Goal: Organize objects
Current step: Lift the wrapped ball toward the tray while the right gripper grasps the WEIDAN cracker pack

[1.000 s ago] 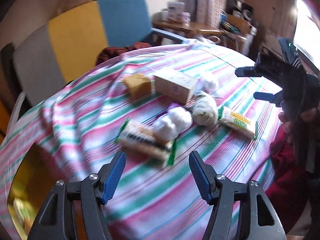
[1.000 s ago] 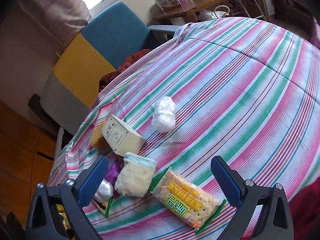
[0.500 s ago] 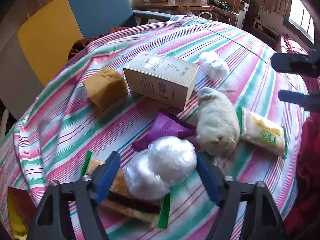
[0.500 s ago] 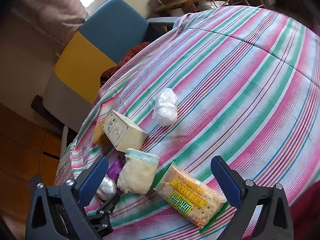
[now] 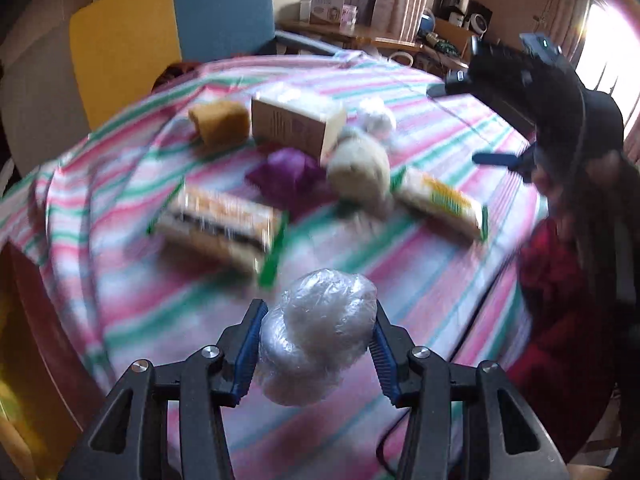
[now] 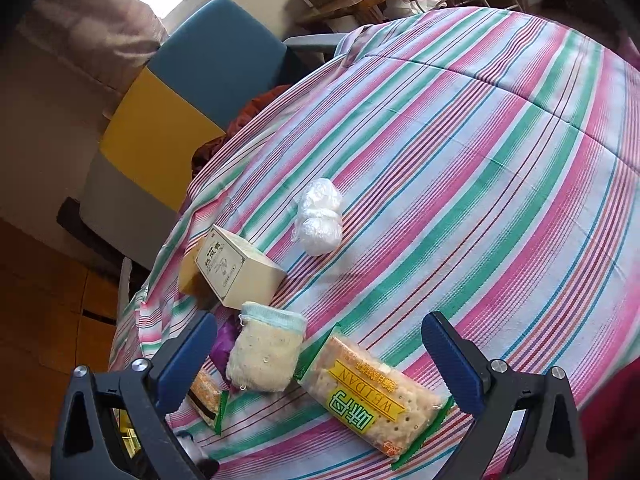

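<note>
A lived-in home: striped tablecloth [image 6: 460,152], armchair [image 6: 208,64], cluttered wooden desk [image 5: 360,34].

Black tool [image 5: 316,344] frames with blue ribbed pads [image 5: 248,344], silver screws.

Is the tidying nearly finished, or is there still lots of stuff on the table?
Barely begun. Nothing looks sorted yet. The left hand-held gripper has just been closing on a plastic-wrapped bundle and holds it. The right hand-held gripper is open and empty. Left on the striped tablecloth: cracker packet, box, knitted pouch, another wrapped bundle, and more.
</note>
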`<state>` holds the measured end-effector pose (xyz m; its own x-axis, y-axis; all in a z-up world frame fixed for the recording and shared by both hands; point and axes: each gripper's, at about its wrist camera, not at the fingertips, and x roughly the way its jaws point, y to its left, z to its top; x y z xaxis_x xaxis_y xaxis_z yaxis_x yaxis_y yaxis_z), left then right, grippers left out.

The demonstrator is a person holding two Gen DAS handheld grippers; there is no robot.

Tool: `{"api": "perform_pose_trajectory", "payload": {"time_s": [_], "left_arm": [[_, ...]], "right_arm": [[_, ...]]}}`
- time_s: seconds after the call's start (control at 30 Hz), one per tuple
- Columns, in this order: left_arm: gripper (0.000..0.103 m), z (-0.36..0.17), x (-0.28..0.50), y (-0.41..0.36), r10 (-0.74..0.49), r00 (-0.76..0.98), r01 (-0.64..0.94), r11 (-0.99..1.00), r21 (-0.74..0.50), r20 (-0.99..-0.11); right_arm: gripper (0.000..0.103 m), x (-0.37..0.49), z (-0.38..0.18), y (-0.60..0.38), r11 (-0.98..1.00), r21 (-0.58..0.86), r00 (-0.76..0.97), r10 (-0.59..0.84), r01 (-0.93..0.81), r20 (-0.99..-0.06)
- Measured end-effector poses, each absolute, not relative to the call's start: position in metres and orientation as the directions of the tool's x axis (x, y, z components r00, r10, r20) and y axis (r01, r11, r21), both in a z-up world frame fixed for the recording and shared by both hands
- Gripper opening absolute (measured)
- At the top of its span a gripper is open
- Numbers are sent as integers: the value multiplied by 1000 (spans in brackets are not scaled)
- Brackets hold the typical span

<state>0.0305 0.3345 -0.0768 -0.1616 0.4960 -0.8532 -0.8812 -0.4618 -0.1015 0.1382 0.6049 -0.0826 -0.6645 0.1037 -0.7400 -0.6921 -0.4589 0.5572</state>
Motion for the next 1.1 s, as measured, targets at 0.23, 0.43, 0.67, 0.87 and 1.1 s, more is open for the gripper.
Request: {"api": "perform_pose_trajectory", "payload": {"time_s": [0.23,0.43,0.67,0.87,1.1], "left_arm": [[44,-102,54,324,447,-218,-897,-442,-3,-867],[40,-105,47,322,479,-192,-892,-449,-51,-857],[40,-104,47,319,492,-183,-887,-456,-72,-851],[40,-105,47,316,502,-183,-882,-464,-84,-845],[40,-105,48,314,503,-187,-880,-467,-84,-844]], "right_arm": [[103,139,-87,607,-445,526,-628,115,-725,-769],[103,134,-95,607,-450,485,-582,99,-750,-807],[103,125,-102,604,-482,437,-534,77,-759,-842],[103,124,-109,602,-494,411,-501,58,-766,-864],[103,128,-112,603,-489,406,-489,48,-772,-871]]}}
